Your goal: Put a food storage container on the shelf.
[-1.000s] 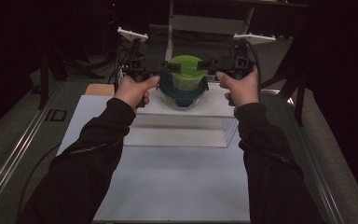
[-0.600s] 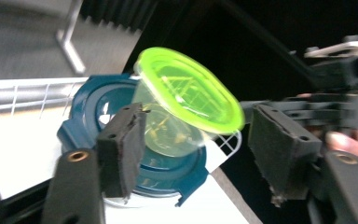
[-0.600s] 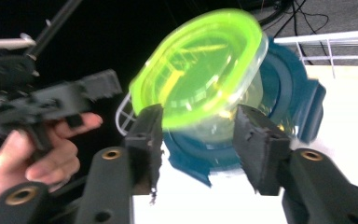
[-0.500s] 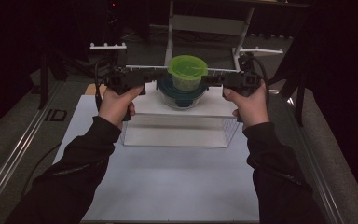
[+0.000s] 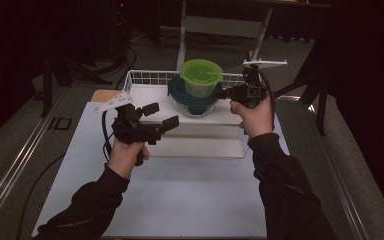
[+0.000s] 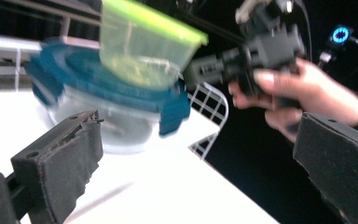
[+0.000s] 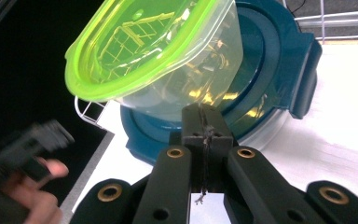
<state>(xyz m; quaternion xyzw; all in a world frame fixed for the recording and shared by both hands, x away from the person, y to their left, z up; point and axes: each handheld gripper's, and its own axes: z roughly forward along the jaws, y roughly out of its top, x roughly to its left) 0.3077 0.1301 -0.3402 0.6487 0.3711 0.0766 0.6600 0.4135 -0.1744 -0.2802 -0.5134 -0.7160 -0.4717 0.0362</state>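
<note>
A clear tub with a lime-green lid (image 5: 201, 75) (image 6: 144, 46) (image 7: 158, 60) stands on a glass bowl with a dark blue lid (image 5: 192, 102) (image 6: 121, 98) (image 7: 279, 70), inside a white wire basket (image 5: 145, 76). My left gripper (image 5: 161, 115) (image 6: 200, 163) is held left of and nearer than the stack. It is apart from the stack, and its jaws have just been opening wide with nothing between them. My right gripper (image 5: 219, 93) (image 7: 205, 116) points at the tub's right side. Its jaws have just been closing and now meet against the tub's lower wall, with nothing between them.
The basket rests at the far end of a white table top (image 5: 180, 190). A metal stand (image 5: 220, 25) rises behind it. Metal rails (image 5: 20, 165) run along the table's sides, with dark floor beyond.
My left gripper has drawn back from the stack toward the near left, sunk, and opened. My right gripper has shut beside the tub and dropped slightly.
</note>
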